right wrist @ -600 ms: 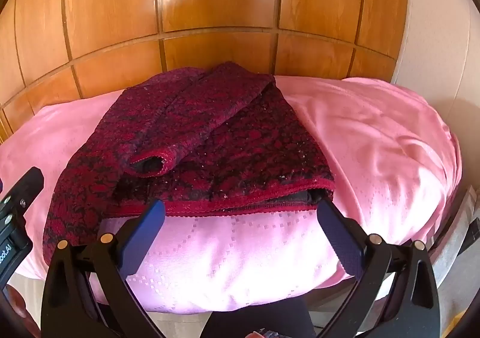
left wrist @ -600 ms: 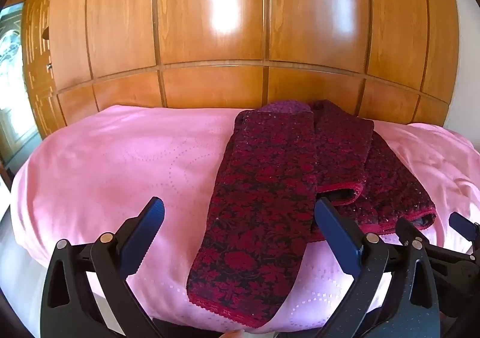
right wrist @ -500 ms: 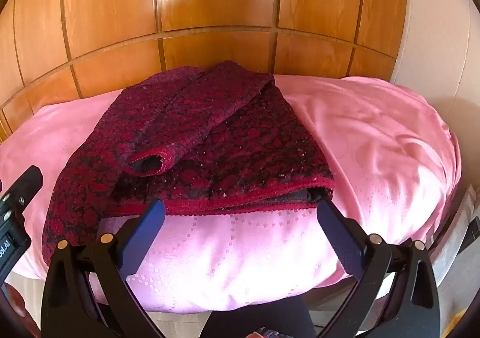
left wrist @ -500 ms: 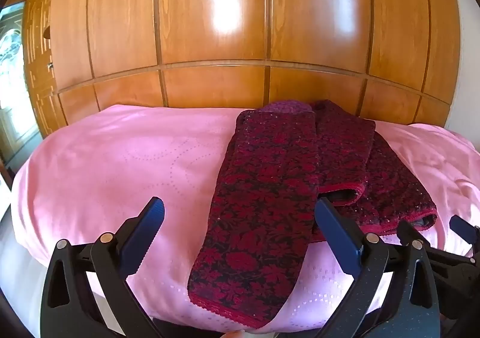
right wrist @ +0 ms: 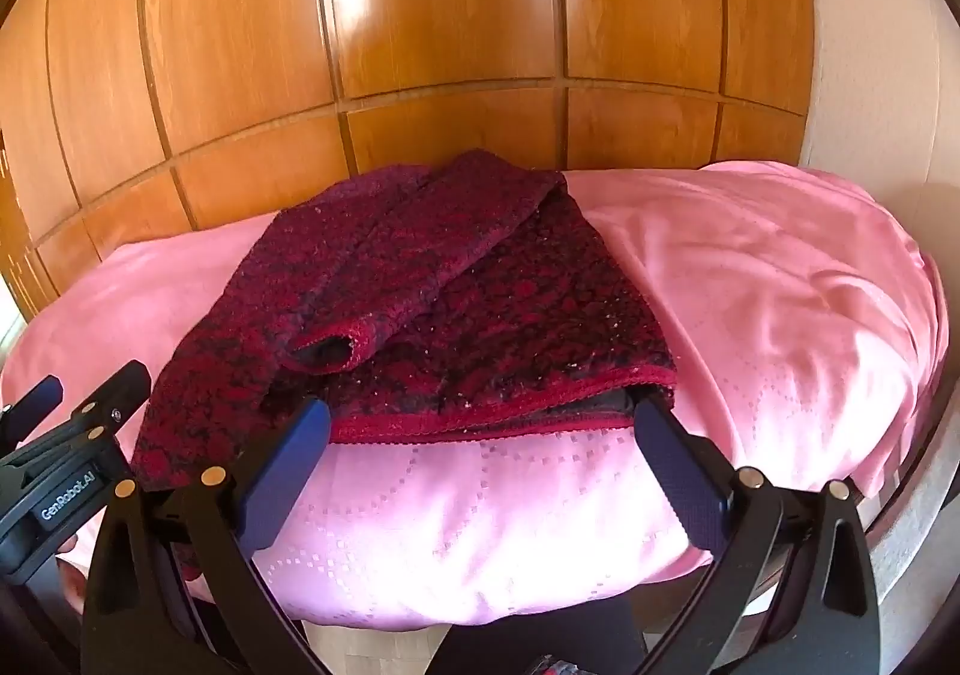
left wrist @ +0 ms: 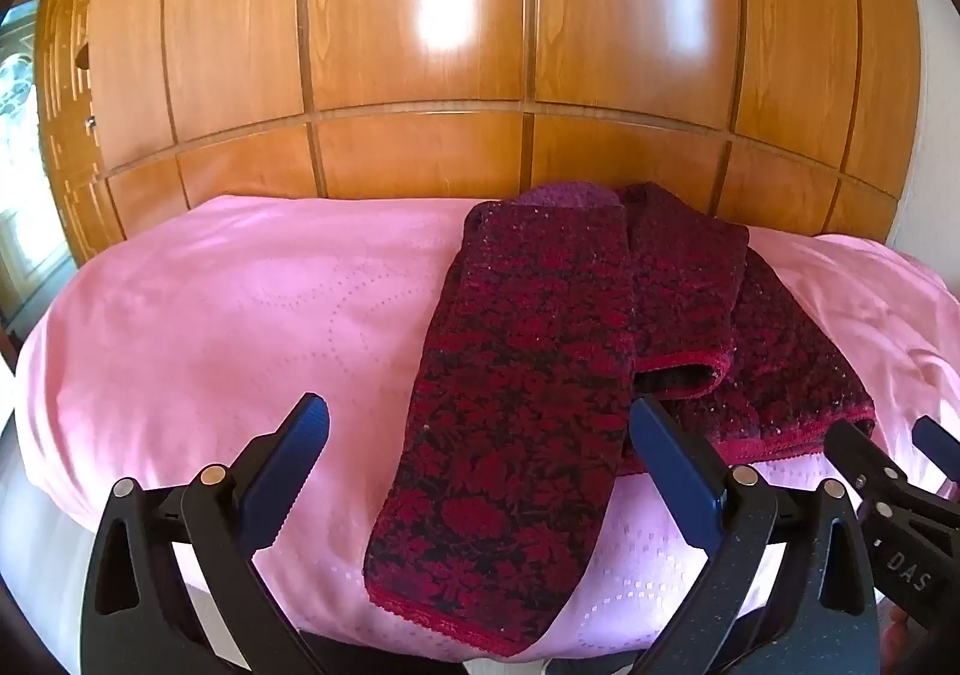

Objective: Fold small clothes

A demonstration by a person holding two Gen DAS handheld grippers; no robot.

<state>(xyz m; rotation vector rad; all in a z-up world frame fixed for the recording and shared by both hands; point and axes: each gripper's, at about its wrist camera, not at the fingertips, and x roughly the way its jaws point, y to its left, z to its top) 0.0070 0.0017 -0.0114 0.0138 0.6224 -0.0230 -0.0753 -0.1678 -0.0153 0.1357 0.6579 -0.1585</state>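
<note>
Folding was partway: dark red floral knitted garment (left wrist: 528, 375) lay ahead of both grippers on the pink quilted cover (left wrist: 210, 315). Left gripper (left wrist: 480, 471) and right gripper (right wrist: 480, 465) gaped wide, empty. Next, probably, seizing the hem.

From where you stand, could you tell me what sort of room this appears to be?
Most likely a bedroom. A pink bedspread covers what looks like a bed, tall wooden wardrobe doors stand right behind it, and a dark red patterned garment lies partly folded on top, ready for folding.
</note>
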